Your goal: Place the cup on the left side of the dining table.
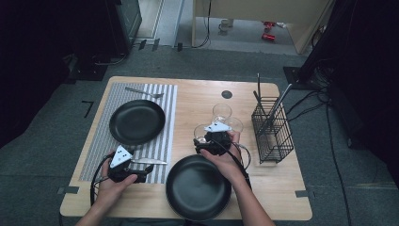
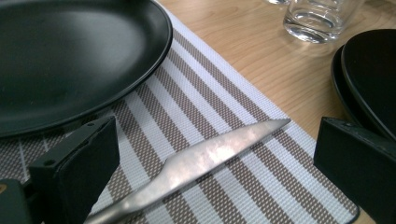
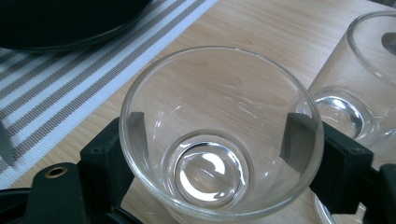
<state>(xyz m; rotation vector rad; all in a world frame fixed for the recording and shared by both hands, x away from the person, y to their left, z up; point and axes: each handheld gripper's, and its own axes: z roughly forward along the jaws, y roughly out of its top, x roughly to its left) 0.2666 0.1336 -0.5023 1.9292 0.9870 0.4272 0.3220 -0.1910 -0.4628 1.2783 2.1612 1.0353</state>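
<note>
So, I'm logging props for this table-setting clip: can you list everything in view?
Plates: two, black, one on the placemat, one at the near edge.
Placemat: one, striped grey-white, left half of table.
Knife: one, silver, on placemat between the left gripper's open jaws.
Fork: one, silver, far end of placemat.
Glasses: three, clear, table centre.
Wire caddy: one, black, right side, utensils inside.
Table: one, light wood.
Left gripper: black, open.
Right gripper: black, closed around nearest glass.
</note>
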